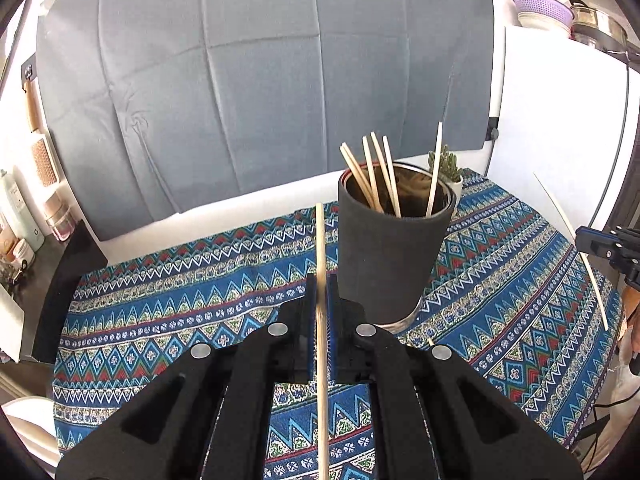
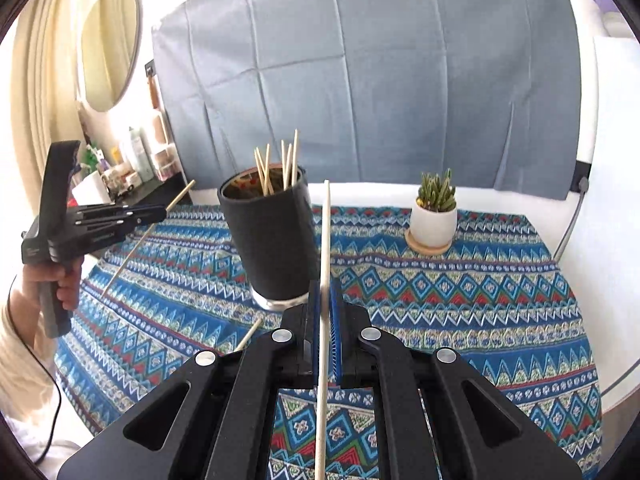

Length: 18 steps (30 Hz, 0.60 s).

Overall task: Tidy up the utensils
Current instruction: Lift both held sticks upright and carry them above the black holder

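My left gripper is shut on a pale wooden chopstick that points up and away. It hangs over the patterned cloth, just left of a black cup holding several chopsticks. My right gripper is shut on another chopstick, in front of the same cup. Each gripper also shows in the other's view with its stick: the right gripper at the right edge, the left gripper at the left, held by a hand. One more chopstick end lies on the cloth, mostly hidden.
A small succulent in a white pot stands on a coaster right of the cup. The blue patterned cloth covers the table, with a grey fabric backdrop behind. Bottles crowd a shelf at the left; a cable trails at the right.
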Each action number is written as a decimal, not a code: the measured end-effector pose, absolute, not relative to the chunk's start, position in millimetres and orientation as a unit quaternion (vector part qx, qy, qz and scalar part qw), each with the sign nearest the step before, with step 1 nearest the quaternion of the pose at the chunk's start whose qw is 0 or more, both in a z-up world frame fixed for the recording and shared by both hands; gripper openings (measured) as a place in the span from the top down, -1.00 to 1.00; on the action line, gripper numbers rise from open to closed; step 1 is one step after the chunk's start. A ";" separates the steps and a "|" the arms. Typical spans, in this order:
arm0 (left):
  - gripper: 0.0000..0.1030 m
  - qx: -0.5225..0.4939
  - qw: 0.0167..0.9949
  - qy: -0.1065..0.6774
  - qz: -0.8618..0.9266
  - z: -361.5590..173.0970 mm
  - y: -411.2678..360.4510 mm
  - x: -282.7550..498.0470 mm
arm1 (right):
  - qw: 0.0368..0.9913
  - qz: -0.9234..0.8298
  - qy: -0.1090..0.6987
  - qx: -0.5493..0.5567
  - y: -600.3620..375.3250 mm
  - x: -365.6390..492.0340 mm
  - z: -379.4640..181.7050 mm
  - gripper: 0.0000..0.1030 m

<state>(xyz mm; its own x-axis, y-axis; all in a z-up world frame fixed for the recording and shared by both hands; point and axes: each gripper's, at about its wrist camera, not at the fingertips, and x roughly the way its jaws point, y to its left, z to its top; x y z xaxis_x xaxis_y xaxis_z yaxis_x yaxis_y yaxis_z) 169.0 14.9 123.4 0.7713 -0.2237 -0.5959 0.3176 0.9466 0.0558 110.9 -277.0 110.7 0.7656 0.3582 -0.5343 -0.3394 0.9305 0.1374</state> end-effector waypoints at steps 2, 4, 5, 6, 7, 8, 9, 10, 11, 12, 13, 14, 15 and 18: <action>0.91 0.076 0.940 0.298 -0.148 129.9 12.7 171.8 | 0.944 0.186 0.272 0.027 -278.0 114.9 123.4 0.91; 0.91 0.075 0.943 0.288 -0.150 136.6 10.2 173.6 | 0.947 0.190 0.258 0.033 -277.4 120.4 134.6 0.91; 0.91 0.075 0.944 0.283 -0.152 139.3 8.4 174.3 | 0.948 0.191 0.253 0.035 -276.1 124.5 139.0 0.91; 0.91 0.073 0.946 0.275 -0.154 141.6 6.9 174.3 | 0.948 0.192 0.250 0.037 -275.2 128.9 143.2 0.91; 0.91 0.071 0.948 0.268 -0.155 143.5 4.8 174.5 | 0.948 0.194 0.247 0.041 -273.9 133.8 146.5 0.91; 0.91 0.072 0.949 0.262 -0.158 144.9 2.0 175.3 | 0.949 0.196 0.244 0.043 -272.5 138.6 149.7 0.91; 0.91 0.071 0.951 0.254 -0.163 146.4 0.1 176.6 | 0.950 0.198 0.239 0.044 -270.8 143.3 152.9 0.91; 0.91 0.067 0.952 0.248 -0.165 147.7 -1.8 178.0 | 0.949 0.203 0.235 0.047 -269.3 147.9 155.2 0.91; 0.91 0.061 0.954 0.242 -0.166 148.9 -4.0 178.2 | 0.949 0.208 0.231 0.049 -266.5 151.7 157.3 0.91; 0.91 0.053 0.955 0.236 -0.170 150.4 -4.3 180.7 | 0.950 0.212 0.225 0.053 -264.8 156.1 159.8 0.91; 0.91 0.042 0.957 0.231 -0.172 152.2 -3.8 183.1 | 0.950 0.215 0.218 0.057 -262.5 159.1 161.7 0.91; 0.91 0.033 0.958 0.226 -0.174 154.1 -3.1 185.4 | 0.950 0.219 0.213 0.059 -259.7 162.9 163.2 0.91; 0.91 0.026 0.959 0.219 -0.177 155.8 -2.7 187.4 | 0.950 0.223 0.209 0.060 -256.2 165.4 164.3 0.91; 0.91 -0.002 0.961 0.197 -0.192 161.3 -0.4 193.2 | 0.949 0.240 0.190 0.072 -246.3 172.5 169.3 0.91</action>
